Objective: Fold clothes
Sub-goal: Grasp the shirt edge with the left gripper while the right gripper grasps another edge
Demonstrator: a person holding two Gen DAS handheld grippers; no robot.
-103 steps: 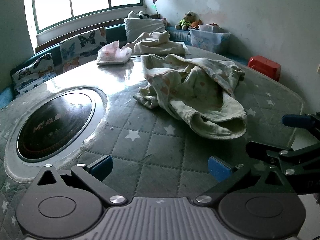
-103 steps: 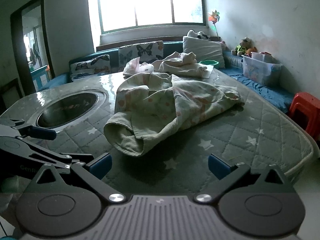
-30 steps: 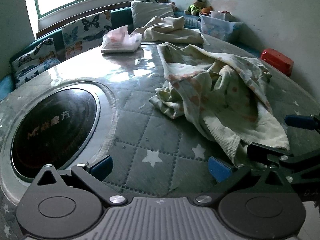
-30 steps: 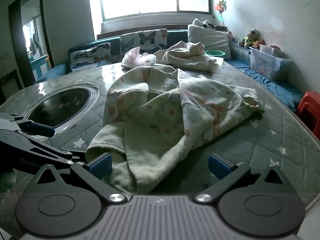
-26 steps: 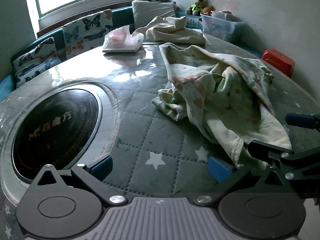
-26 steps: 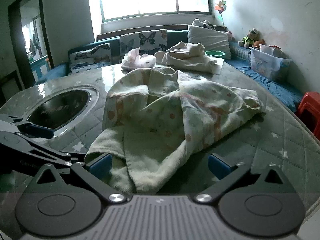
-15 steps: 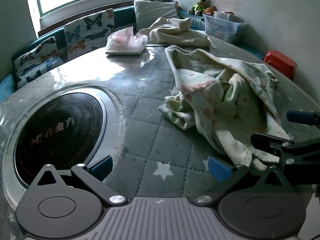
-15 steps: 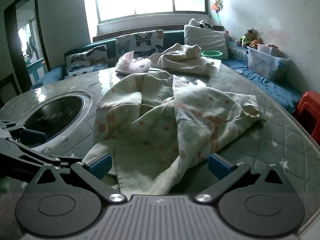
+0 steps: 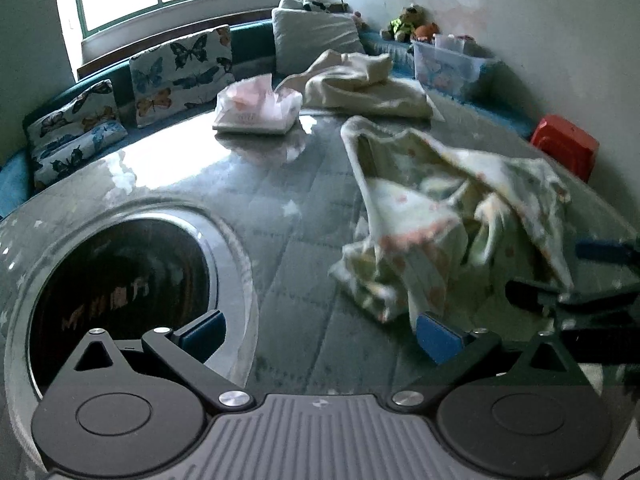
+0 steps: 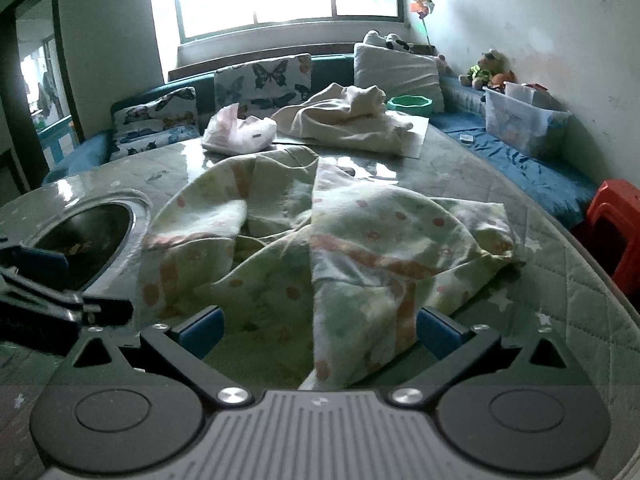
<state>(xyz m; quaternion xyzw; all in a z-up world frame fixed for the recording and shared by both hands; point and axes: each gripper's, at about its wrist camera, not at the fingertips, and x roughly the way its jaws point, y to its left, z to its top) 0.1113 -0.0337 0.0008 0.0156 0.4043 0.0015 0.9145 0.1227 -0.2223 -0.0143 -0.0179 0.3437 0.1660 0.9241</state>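
A crumpled pale green garment (image 9: pixel 440 216) with pink and orange spots lies on the quilted star-print table (image 9: pixel 304 216). In the right wrist view the garment (image 10: pixel 340 240) fills the middle, and its near edge lies between the open fingers of my right gripper (image 10: pixel 319 334). My left gripper (image 9: pixel 320 334) is open over bare table, its right pad (image 9: pixel 438 338) just short of the garment's left edge. The right gripper's fingers (image 9: pixel 560 292) also show at the right of the left wrist view, touching the cloth. The left gripper's fingers (image 10: pixel 60 296) show at the left of the right wrist view.
A round dark hob (image 9: pixel 116 280) is set into the table on the left. A pink tissue pack (image 9: pixel 256 108) and a cream cloth pile (image 9: pixel 360 84) sit at the far side. A red stool (image 10: pixel 616 228) and a clear plastic bin (image 10: pixel 524 124) stand beyond the right edge.
Both grippers have moved forward toward the garment. The right gripper's fingers now straddle its near edge; the left gripper has come up beside its left edge. Both stay open.
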